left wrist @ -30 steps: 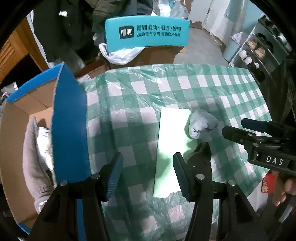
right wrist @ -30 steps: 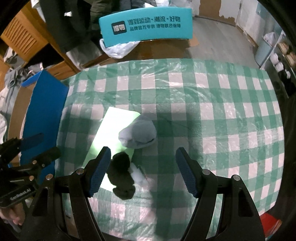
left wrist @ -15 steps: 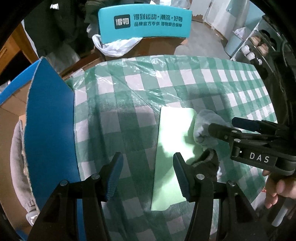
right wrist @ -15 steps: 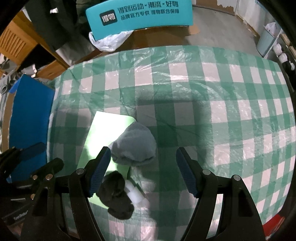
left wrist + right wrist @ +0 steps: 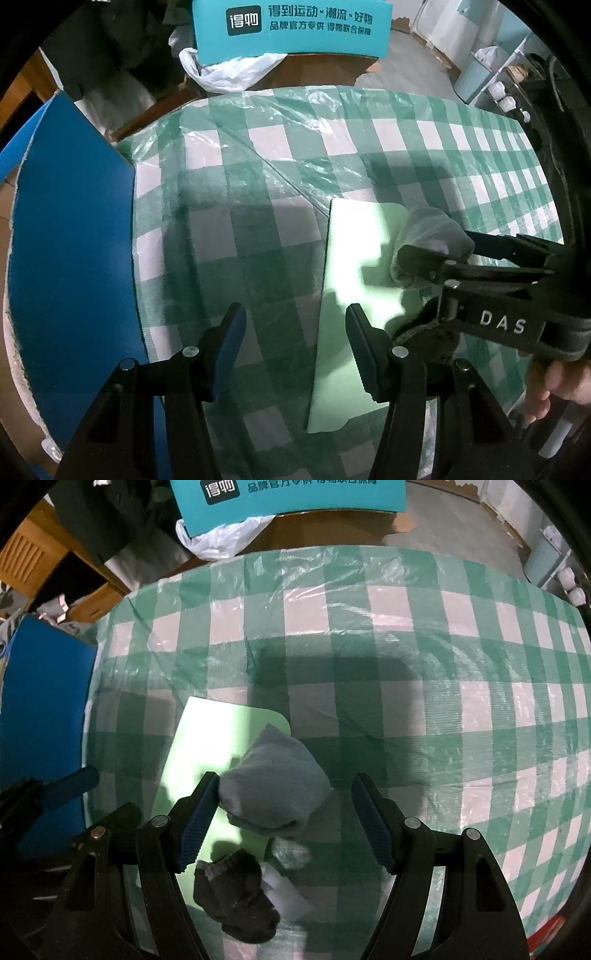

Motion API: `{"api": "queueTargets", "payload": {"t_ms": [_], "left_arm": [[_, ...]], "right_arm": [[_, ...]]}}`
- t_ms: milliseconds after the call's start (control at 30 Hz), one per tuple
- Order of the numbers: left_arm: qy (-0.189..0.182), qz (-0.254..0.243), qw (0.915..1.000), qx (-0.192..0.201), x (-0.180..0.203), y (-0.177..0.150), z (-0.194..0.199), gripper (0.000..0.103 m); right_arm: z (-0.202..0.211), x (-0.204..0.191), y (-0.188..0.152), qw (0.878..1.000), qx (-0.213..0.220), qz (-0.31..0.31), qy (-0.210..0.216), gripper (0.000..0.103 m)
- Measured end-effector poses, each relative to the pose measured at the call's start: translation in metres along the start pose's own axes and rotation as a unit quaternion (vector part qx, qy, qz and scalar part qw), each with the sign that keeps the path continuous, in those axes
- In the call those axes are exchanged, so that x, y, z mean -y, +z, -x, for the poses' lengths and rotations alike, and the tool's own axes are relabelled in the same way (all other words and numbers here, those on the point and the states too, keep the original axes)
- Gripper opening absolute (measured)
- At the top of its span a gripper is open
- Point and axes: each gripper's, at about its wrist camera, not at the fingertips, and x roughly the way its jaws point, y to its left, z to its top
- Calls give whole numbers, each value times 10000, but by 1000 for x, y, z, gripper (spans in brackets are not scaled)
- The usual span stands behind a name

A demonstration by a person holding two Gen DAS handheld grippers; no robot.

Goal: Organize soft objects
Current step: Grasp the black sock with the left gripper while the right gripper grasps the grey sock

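Looking down my left gripper (image 5: 293, 345), I see its jaws apart over bare green-checked tablecloth (image 5: 258, 177), the blue box flap (image 5: 70, 258) left, the pale green sheet (image 5: 347, 258) right. My right gripper (image 5: 284, 823) gapes wide around the rolled grey sock (image 5: 275, 782), unsqueezed; the dark sock (image 5: 236, 897) lies below.

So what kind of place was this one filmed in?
Most likely a lived-in home or storeroom, not a lab: a table under a green checked tablecloth with plastic film, a teal shipping box behind it, and a shelf of shoes by the wall.
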Motion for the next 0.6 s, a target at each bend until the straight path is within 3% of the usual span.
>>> {"api": "queueTargets", "payload": {"t_ms": [67,100,233,600], "left_arm": [[-11,-26,10000,0,2,0,0,57],[-9,-37,10000,1,2,1,1,57],[-9,-61,10000,28,5,1,5,57],[-217,47,9997,55,12,-5,18,59]], "right_arm": [[-1,-1,-1,10000,-10,37,46,68],[-2,-1,-2,10000,5,47,84,57],[4,-4,-4,9998,69,145,141,35],[33,1,-15,9992,379,104,34,30]]}}
